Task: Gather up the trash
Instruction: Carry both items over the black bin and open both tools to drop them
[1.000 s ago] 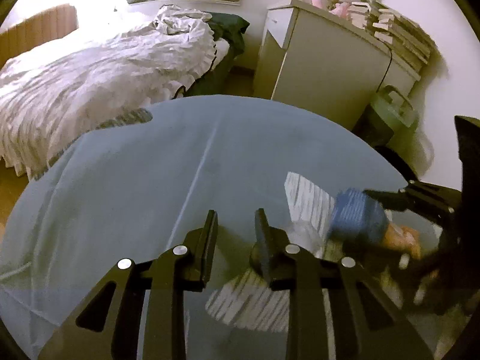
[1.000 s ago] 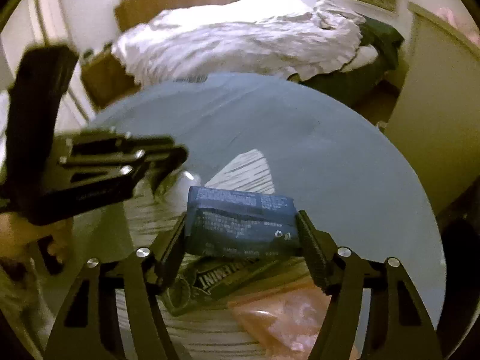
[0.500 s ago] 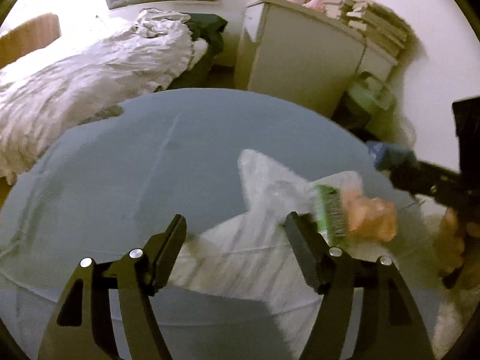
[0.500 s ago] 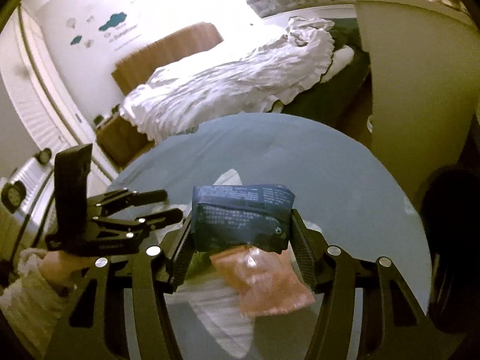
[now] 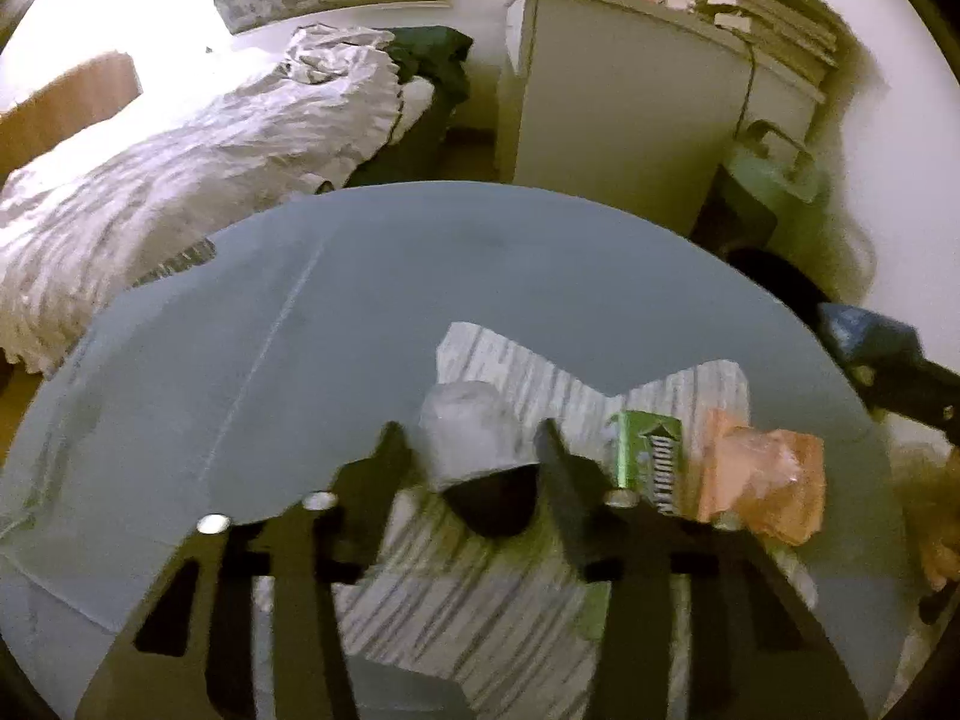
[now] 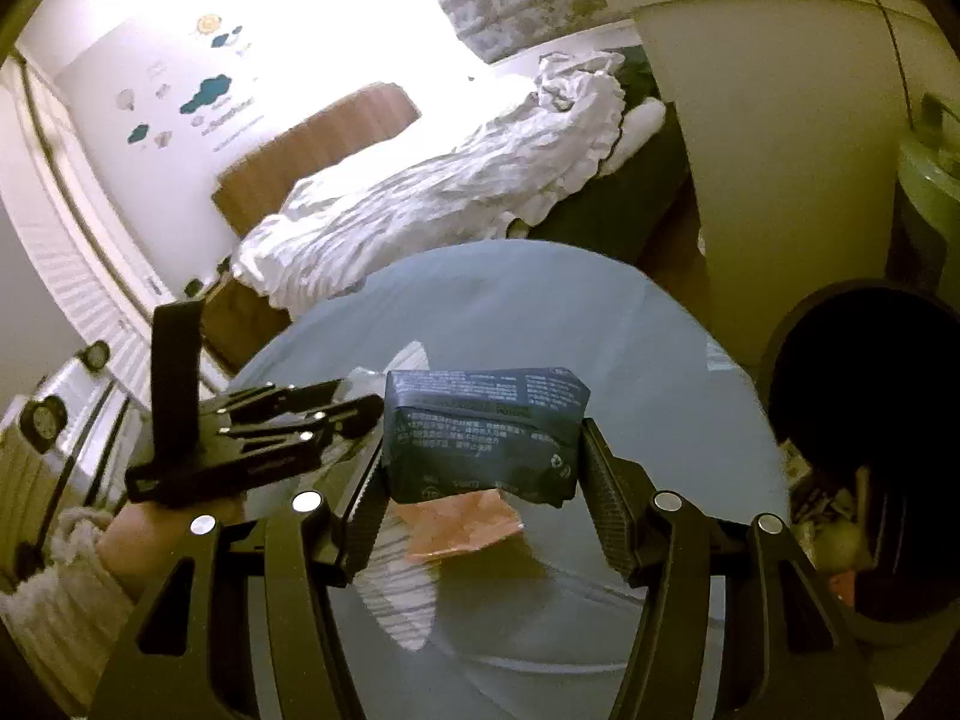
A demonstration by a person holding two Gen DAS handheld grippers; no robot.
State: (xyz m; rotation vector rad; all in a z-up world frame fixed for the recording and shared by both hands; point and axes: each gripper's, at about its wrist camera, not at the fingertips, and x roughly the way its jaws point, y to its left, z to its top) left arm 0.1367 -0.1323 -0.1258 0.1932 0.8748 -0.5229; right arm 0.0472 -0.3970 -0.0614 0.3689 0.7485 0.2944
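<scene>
I'm looking at a round table [image 5: 372,300] w/ a grey-blue cloth, a faint crease running across it; a striped grey-white mat [image 5: 474,606] is lying on the near part. On the mat: a crumpled clear plastic piece [image 5: 468,432], a green wrapper [image 5: 648,456] just right of it, and an orange packet [image 5: 762,480] beside that, near the table's right edge.

My left gripper [image 5: 468,438] is sitting over the clear plastic, jaws having just been closing, the plastic between them; both fingers look to be touching its sides, so I'm reading it as gripping the plastic, tho blur is making contact hard to confirm.

My right gripper [image 6: 483,468] is clamping a dark blue packet [image 6: 486,432] w/ white print, holding it up off the table, above the orange packet. A dark round bin [image 6: 870,480] is standing just off the table's right side, well to the right of the packet.

Room: an unmade bed [image 5: 180,180] w/ rumpled white bedding and a wooden headboard [image 6: 318,144] behind the table, a pale cabinet [image 5: 612,108] w/ stacked books and soft toys on top, cloud stickers [image 6: 204,96] on the bright wall
</scene>
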